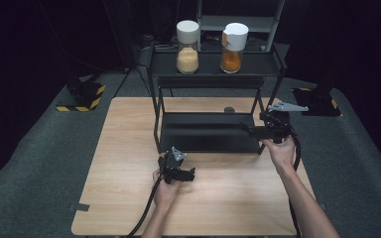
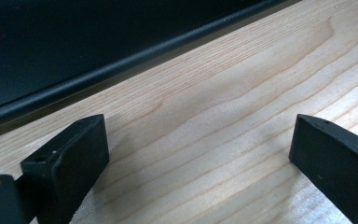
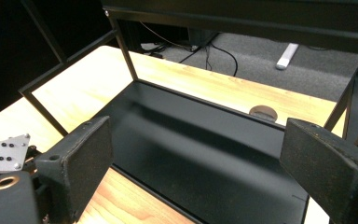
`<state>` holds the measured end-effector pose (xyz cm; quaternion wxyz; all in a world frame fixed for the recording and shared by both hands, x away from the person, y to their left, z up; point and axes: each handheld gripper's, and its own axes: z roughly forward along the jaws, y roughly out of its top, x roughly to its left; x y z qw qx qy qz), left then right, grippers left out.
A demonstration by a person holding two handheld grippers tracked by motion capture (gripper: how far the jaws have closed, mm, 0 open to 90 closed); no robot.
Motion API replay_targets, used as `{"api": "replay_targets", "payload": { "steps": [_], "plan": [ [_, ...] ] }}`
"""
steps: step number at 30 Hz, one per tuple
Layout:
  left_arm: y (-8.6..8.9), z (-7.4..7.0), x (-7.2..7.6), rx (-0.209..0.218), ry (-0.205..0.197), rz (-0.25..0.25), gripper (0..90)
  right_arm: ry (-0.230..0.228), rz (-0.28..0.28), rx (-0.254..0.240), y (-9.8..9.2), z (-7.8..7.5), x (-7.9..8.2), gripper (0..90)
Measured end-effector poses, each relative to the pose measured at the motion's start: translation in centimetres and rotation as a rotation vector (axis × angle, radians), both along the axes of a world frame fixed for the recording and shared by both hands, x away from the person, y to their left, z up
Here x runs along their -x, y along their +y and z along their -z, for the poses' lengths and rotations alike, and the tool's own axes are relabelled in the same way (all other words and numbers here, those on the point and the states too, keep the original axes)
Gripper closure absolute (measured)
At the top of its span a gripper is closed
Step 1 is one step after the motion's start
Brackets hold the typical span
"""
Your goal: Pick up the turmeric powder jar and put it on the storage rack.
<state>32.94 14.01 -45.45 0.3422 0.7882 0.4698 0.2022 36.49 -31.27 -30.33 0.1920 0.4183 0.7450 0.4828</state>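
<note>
Up on the top shelf of the black metal two-tier rack (image 1: 213, 67), well beyond and above both tools, two white-lidded spice jars (image 1: 187, 47) are seen upright. Nearer stands the right gripper (image 1: 250, 130), jaws spread wide, nothing held; the left gripper (image 1: 192, 173) is likewise agape, empty, over the wooden table (image 2: 242, 107).

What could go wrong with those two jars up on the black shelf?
The right hand-held gripper is open and close to the black shelf. A knock against its thin frame might shake the shelf. The two jars stand high on the top level, so a shake could tip one over. The left hand-held gripper rests low over the table, near the shelf's bottom edge, and could bump it too.
</note>
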Motion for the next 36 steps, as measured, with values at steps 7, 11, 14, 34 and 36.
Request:
{"api": "replay_targets", "payload": {
  "steps": [7, 11, 14, 34, 36],
  "plan": [
    [0.0, 0.0, 0.0, 0.0, 0.0, 0.0, 4.5, 0.008, 0.004, -0.009, -0.4, 0.8, 0.1, 8.9],
    [0.0, 0.0, 0.0, 0.0, 0.0, 0.0, 4.5, 0.02, 0.009, -0.007, -0.5, 1.1, 0.1, 8.9],
    [0.0, 0.0, 0.0, 0.0, 0.0, 0.0, 4.5, 0.022, 0.012, -0.01, -0.6, 1.6, 0.2, 8.9],
    [0.0, 0.0, 0.0, 0.0, 0.0, 0.0, 4.5, 0.053, 0.017, 0.009, -0.2, 3.9, 0.3, 8.9],
    [0.0, 0.0, 0.0, 0.0, 0.0, 0.0, 4.5, 0.057, 0.017, 0.006, -0.2, 4.1, 0.4, 9.0]
  ]
}}
